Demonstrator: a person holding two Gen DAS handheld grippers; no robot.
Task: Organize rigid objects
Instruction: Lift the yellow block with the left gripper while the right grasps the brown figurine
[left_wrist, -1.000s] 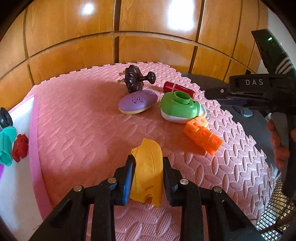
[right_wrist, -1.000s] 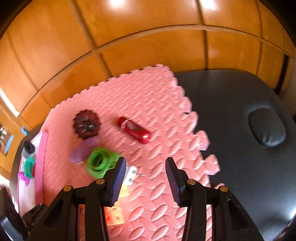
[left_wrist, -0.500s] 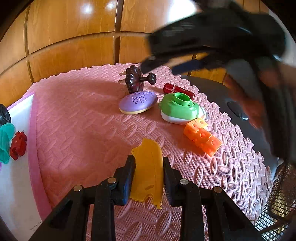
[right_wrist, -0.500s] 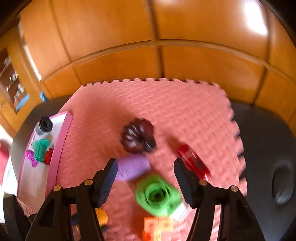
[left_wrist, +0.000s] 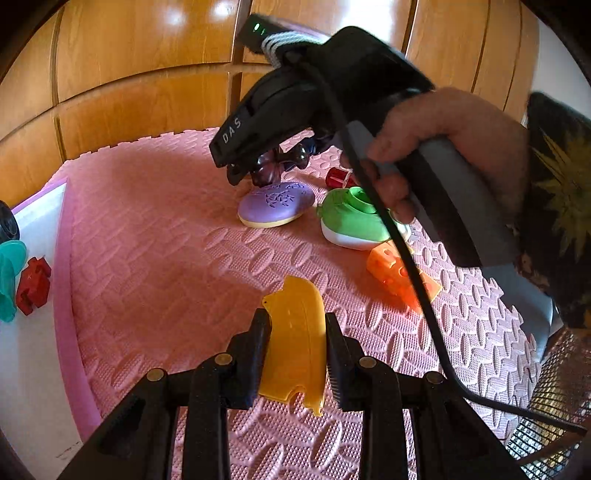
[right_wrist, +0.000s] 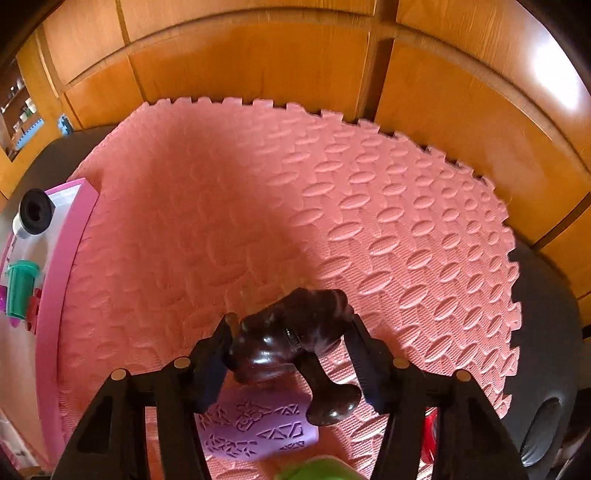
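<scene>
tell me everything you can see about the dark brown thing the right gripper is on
The brown piece is glossy, dark, hard-looking, maybe plastic or polished wood. It has a ribbed, scalloped round body and a stem ending in a rounded knob that points toward the camera. It lies tilted between the right gripper fingers, which sit at both its sides. It is on or just above the pink mat, right behind the purple oval; whether it touches either is unclear.

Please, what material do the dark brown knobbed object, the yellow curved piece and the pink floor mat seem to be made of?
Dark brown knobbed object: probably glossy hard plastic, possibly lacquered wood; it shows sharp highlights.
Yellow curved piece: thin, smooth, slightly translucent plastic.
Pink floor mat: matte foam, with embossed ovals and interlocking edges.
</scene>
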